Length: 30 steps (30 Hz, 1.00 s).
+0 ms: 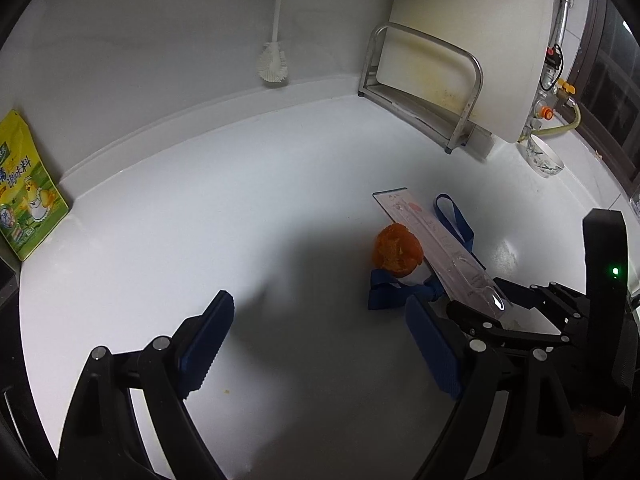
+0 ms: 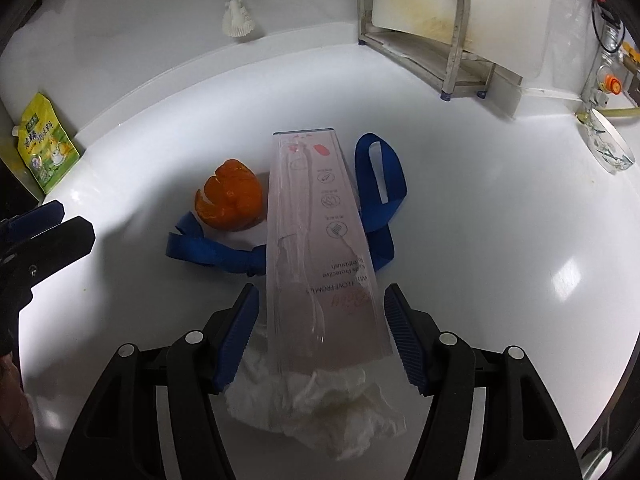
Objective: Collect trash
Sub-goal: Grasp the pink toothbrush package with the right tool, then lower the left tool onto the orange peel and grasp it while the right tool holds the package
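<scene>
Toothbrush box (image 2: 324,240) lay with its long axis toward the worktop's back edge; right gripper (image 2: 320,332) straddled its near end, unclenched. Left gripper (image 1: 320,344) released, empty.

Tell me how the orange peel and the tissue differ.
The orange peel is bright orange and curled into a cup; the tissue is white and crumpled flat. The peel sits clear beside the clear package; the tissue lies partly under its near end, between the right gripper fingers. Both rest on the white counter.
</scene>
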Available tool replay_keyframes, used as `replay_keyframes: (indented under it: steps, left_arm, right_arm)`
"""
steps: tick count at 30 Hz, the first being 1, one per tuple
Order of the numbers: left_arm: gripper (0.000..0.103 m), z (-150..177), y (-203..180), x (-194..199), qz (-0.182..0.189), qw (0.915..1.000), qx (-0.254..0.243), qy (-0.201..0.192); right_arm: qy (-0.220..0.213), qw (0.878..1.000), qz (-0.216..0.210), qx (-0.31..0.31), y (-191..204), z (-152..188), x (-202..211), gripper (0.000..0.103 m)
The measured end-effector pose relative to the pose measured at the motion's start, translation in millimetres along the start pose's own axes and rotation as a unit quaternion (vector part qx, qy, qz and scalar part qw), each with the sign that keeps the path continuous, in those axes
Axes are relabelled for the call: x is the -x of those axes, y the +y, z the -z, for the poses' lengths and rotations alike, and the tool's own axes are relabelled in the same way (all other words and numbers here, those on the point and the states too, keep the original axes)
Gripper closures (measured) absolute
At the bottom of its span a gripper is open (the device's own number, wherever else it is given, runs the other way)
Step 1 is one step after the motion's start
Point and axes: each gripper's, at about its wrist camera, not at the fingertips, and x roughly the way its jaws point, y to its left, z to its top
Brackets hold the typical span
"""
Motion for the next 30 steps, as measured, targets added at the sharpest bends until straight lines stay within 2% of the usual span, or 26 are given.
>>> replay_keyframes:
  steps: [6, 9, 14, 30]
  left_arm:
    - [0.017, -1, 1, -4, 0.003, 1.0, 0.0, 0.004]
    - [0.017, 0, 2, -6, 0.005, 1.0, 0.001, 0.005]
    - [0.017, 2, 2, -8, 0.006, 0.9999, 0.003, 0.008]
    - [0.017, 1, -14, -14, 0.022, 0.9997, -0.01, 0.008]
  right_arm:
    - [-0.003, 1.0, 0.016, 0.011, 3, 1, -7, 0.041]
    - [-0.007, 1.0, 0.009, 0.01, 2, 2, -7, 0.049]
    - [-0.012, 1.0, 0.003, 0.009, 1, 5, -3, 0.049]
    - [-0.064, 0.997, 0.003, -0.049, -27, 8, 27, 0.05]
